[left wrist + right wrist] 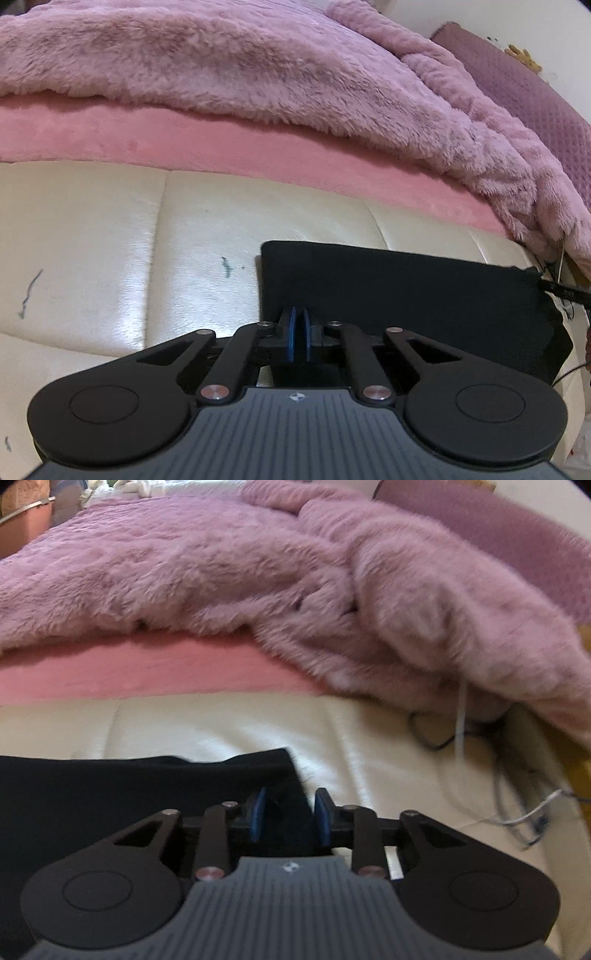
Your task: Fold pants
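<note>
The black pants (406, 295) lie folded into a flat rectangle on a cream padded leather surface (92, 240). My left gripper (299, 326) is at the fold's near left corner. Its blue pads stand almost together, with only a thin dark slit of fabric between them. In the right wrist view the pants (110, 794) fill the lower left. My right gripper (290, 812) is at their right near corner, its jaws apart. Black cloth lies loose in the gap between the pads.
A fluffy pink-purple blanket (258, 74) is heaped on a pink sheet (184, 140) just beyond the cream surface (369, 738). A purple pillow (535, 92) lies at the far right. Loose cables (517, 794) trail at the right edge.
</note>
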`<action>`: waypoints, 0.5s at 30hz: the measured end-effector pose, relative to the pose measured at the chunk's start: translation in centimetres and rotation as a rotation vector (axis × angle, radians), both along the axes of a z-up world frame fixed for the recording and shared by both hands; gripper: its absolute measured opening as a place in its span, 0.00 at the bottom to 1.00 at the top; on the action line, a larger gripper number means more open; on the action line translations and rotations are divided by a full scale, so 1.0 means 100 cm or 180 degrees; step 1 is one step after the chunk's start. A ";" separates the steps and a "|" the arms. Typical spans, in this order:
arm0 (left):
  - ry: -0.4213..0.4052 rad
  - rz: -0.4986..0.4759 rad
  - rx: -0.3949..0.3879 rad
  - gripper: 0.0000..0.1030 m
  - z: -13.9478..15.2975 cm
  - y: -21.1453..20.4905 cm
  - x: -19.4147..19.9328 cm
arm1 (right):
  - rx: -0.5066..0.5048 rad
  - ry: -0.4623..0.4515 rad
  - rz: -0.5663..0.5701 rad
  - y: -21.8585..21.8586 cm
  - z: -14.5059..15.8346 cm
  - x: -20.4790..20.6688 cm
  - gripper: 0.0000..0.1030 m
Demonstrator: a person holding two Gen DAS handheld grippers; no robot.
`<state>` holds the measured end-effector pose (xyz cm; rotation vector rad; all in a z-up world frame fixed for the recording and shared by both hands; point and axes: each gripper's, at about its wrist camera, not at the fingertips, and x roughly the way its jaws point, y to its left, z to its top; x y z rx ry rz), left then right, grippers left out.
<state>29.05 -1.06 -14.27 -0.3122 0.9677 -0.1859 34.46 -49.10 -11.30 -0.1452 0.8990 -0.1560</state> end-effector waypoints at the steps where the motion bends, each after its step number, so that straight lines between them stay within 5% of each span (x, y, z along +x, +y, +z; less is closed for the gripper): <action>1: -0.0004 0.0032 -0.0023 0.13 0.003 0.002 -0.002 | -0.0056 -0.0017 -0.0030 -0.002 0.001 -0.001 0.18; 3: 0.0019 0.0106 -0.0127 0.20 0.008 0.008 -0.007 | 0.0014 -0.0045 -0.0115 -0.012 0.007 -0.005 0.18; 8: 0.0142 0.0202 -0.0599 0.38 0.018 0.020 -0.033 | 0.0877 -0.0192 -0.0259 -0.042 0.022 -0.034 0.52; 12: 0.0324 0.0129 -0.0521 0.38 0.016 0.011 -0.058 | 0.0914 -0.0131 -0.0254 -0.047 0.016 -0.049 0.59; 15: 0.0434 0.0028 -0.0221 0.39 0.009 -0.003 -0.071 | 0.0948 -0.0036 -0.0286 -0.051 0.006 -0.055 0.59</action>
